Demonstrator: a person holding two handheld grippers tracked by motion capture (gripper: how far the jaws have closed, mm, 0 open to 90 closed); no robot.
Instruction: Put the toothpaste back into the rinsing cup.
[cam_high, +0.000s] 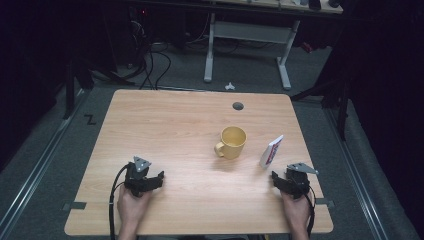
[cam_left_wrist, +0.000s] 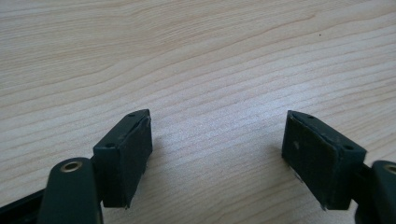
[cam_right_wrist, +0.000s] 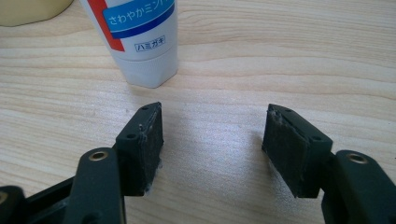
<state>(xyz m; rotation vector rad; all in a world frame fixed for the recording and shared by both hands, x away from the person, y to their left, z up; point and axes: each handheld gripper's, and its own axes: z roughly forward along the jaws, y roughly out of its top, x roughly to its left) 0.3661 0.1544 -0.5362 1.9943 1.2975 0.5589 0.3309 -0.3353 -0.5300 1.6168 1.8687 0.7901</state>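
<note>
- Black jaws of the left tool (cam_left_wrist: 217, 154) stand well apart in the left gripper view, with bare wood grain between them and nothing clamped.
- Lower left in the high view, a hand (cam_high: 131, 207) holds that left tool (cam_high: 150, 181) low over the tabletop (cam_high: 165, 125).
- Lower right in the high view, the other hand (cam_high: 296, 212) holds the right tool (cam_high: 281, 181).
- In the right gripper view, the right tool (cam_right_wrist: 212, 147) has its jaws apart and empty, resting over plain wood.
- Just beyond those jaws, at the upper left of that view, stands the toothpaste tube (cam_right_wrist: 140, 37), white with red and blue print, cap down on the tabletop.
- Seen from above, the toothpaste tube (cam_high: 271, 151) sits right of centre, near the right tool and apart from it.
- Left of the tube, near the middle of the frame, stands an upright yellow mug (cam_high: 232, 142), its handle towards the lower left.
</note>
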